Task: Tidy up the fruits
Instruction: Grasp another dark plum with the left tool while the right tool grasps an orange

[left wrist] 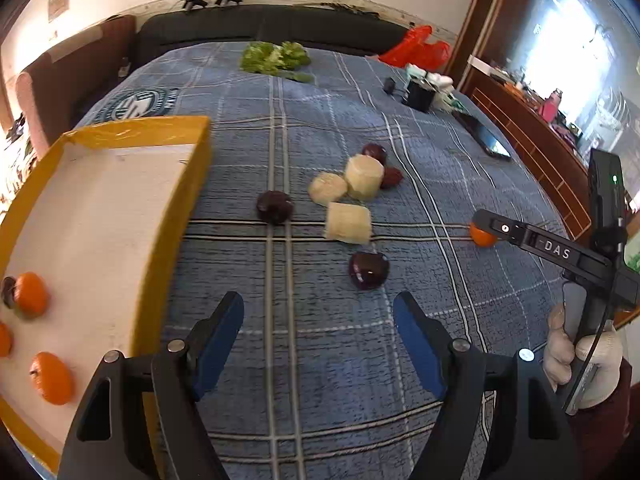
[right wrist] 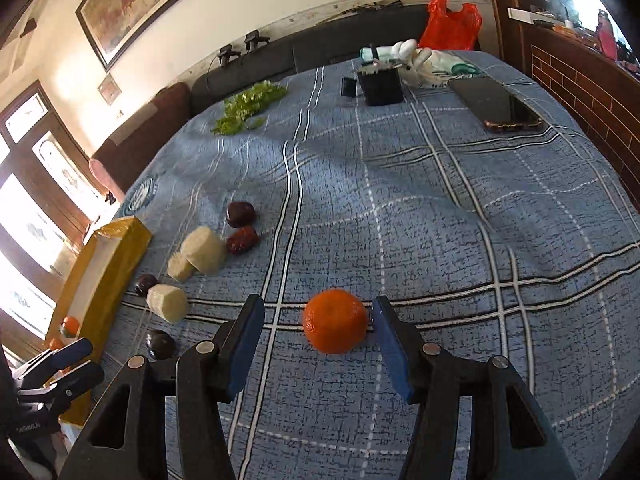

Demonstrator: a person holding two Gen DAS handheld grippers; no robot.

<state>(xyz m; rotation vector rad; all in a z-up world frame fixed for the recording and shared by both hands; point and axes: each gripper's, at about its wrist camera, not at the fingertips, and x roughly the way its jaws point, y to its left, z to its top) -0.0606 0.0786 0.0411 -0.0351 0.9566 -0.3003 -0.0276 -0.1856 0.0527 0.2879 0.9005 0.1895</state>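
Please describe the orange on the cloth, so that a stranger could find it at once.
Start from the blue checked cloth. Near its front lies one orange, between the open fingers of the right gripper. It is alone there; the other oranges lie in the yellow tray.

A blue plaid cloth (right wrist: 440, 208) covers the surface. Leafy greens (right wrist: 248, 108) lie at 11 o'clock, a red plastic bag (right wrist: 450, 24) at 1 o'clock. A dark phone (right wrist: 496, 106) lies at 2 o'clock, near a black box (right wrist: 382, 86).

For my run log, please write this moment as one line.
right tool: open, around loose orange | left tool: open, empty | yellow tray: holds oranges | dark fruits, pale chunks on cloth
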